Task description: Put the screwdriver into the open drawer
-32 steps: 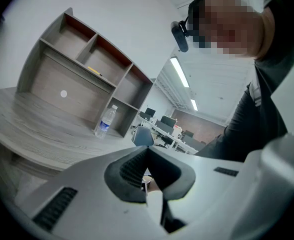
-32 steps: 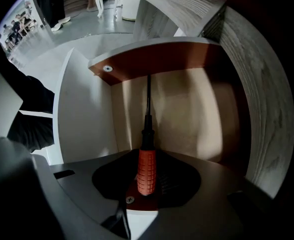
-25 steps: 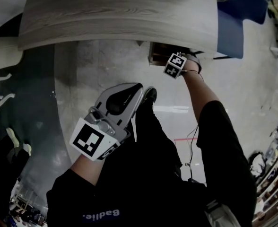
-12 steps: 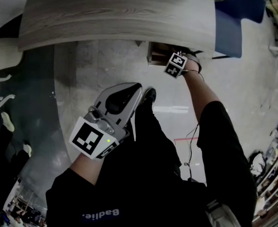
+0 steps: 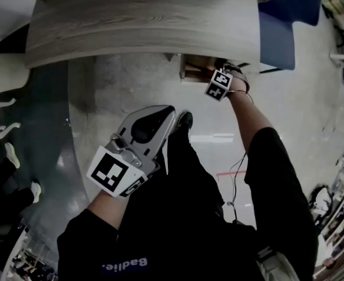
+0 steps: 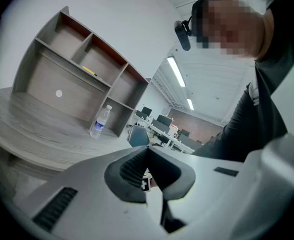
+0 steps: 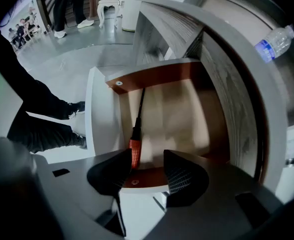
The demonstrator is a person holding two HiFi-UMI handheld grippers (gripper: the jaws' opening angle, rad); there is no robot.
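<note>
The right claw [image 7: 148, 160] hangs spread wide above the open drawer [image 7: 152, 78], with nothing pinched between its jaws. The screwdriver [image 7: 135, 136] lies inside the drawer along one side wall. Its orange handle is just beside one jaw tip and its dark shaft points away. The drawer juts out from under the wooden bench [image 5: 143, 22]. The left claw [image 6: 147, 151] is pressed together and empty, over the person's leg and well apart from the drawer. A water bottle [image 6: 100, 121] stands on the bench.
</note>
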